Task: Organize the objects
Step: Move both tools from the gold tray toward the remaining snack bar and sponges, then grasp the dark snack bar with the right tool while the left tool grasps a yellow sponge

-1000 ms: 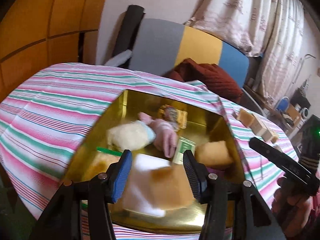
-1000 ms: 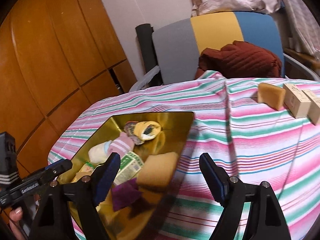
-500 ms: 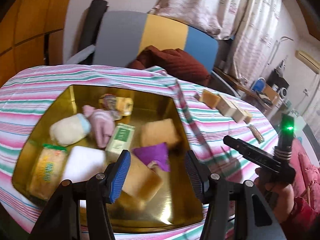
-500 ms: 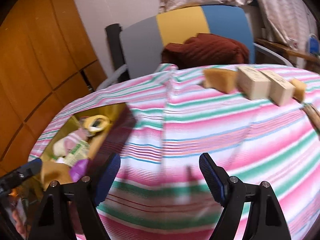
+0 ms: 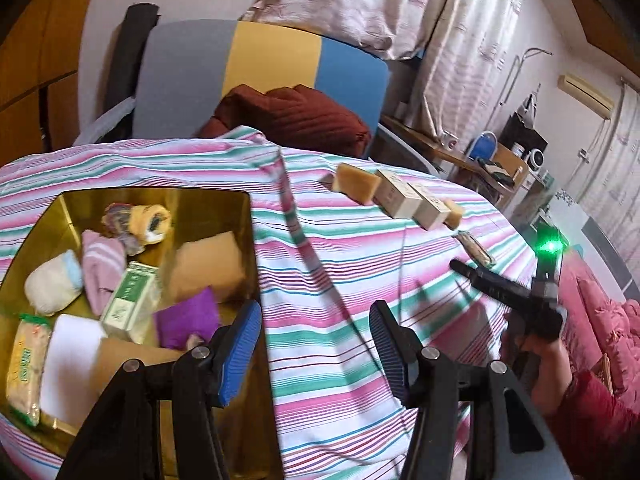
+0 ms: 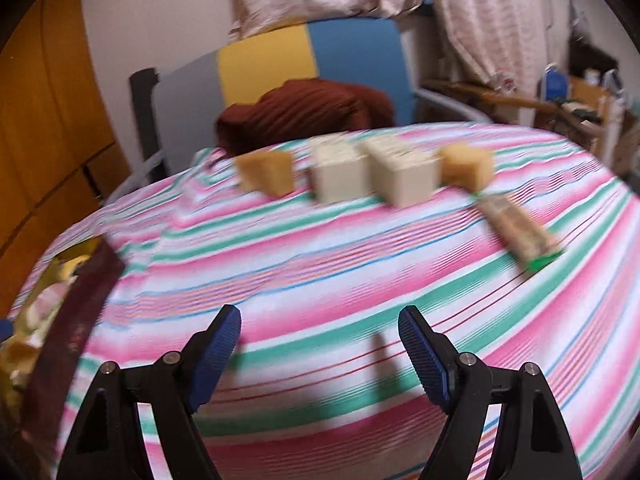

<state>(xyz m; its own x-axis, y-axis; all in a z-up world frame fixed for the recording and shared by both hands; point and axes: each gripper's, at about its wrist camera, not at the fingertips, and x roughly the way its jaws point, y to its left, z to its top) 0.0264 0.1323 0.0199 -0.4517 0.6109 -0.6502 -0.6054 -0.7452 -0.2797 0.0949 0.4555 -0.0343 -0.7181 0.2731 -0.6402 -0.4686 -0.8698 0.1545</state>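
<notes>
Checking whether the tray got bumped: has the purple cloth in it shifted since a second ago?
Cannot tell. The purple cloth lies beside the green box in the tray; a second ago, the left view hid that spot.

Soft daylight filters through the curtains point(image 5: 452, 32) at the back, leaving the room moderately bright. The gold tray point(image 5: 236, 208) gleams with warm reflections. Faint finger shadows fall on the striped cloth point(image 6: 320, 280). The right wrist view is motion-blurred throughout; both views bow and darken at their corners.
</notes>
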